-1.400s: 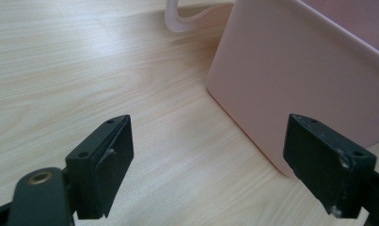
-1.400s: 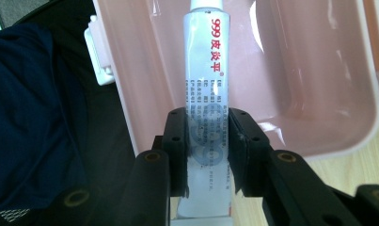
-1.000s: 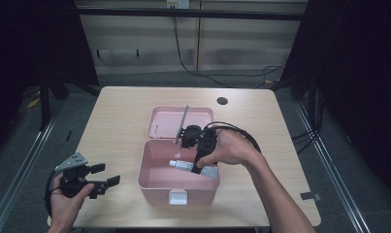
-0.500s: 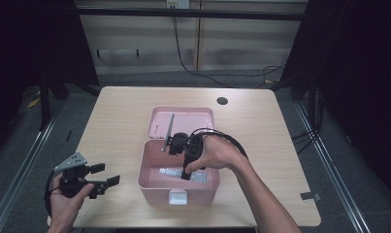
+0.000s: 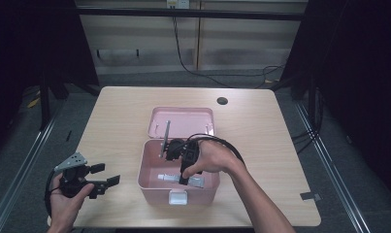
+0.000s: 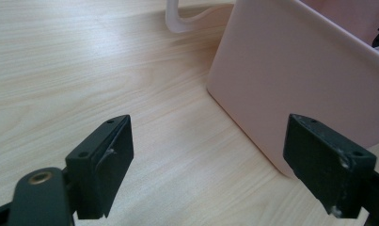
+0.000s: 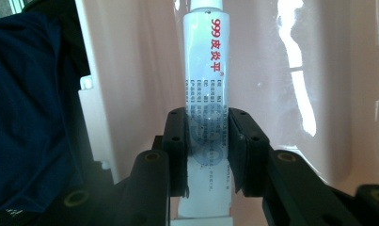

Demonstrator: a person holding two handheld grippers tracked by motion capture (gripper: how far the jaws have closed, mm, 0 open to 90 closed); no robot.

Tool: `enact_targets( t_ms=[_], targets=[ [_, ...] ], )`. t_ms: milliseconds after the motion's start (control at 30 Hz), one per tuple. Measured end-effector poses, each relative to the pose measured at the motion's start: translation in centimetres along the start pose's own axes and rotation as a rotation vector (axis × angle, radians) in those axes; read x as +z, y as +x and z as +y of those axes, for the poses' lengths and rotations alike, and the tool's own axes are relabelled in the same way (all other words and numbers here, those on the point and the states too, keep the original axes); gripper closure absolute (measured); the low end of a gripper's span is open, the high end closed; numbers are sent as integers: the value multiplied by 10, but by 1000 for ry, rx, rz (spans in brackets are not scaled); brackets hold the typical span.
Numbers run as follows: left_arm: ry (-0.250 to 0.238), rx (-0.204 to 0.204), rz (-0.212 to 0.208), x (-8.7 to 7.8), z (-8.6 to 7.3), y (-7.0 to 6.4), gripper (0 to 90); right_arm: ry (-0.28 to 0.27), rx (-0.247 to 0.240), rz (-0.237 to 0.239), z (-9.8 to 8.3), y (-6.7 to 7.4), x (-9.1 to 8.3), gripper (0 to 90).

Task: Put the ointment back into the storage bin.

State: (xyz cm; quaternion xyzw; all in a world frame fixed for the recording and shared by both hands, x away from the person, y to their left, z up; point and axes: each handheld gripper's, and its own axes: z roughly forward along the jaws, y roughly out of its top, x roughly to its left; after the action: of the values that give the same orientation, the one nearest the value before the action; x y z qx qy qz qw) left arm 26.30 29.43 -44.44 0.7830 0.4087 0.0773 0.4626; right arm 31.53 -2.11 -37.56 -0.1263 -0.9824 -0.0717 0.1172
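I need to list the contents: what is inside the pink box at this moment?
Inside the pink box a white tube lies near the bottom, clamped by the right gripper. The hand covers the right part of the box, so anything there stays unseen.

the high view looks forward and down from above the table's (image 5: pixel 135 111) six o'clock edge. the left claw (image 6: pixel 225 160) camera sits low, close to the pink box's (image 6: pixel 290 70) outer wall; the right claw (image 7: pixel 207 155) camera looks closely inside that box, which all three views share.
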Motion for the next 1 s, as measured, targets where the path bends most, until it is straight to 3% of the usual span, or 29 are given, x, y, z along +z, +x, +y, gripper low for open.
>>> enact_targets(
  t_ms=[733, 1000],
  targets=[
    [-2, 0, 0, 0, 0, 0, 167, 6, -22, 40, 14, -8, 30, 707],
    [-3, -1, -2, -1, 0, 0, 167, 20, -51, 56, 18, -11, 42, 706]
  ],
)
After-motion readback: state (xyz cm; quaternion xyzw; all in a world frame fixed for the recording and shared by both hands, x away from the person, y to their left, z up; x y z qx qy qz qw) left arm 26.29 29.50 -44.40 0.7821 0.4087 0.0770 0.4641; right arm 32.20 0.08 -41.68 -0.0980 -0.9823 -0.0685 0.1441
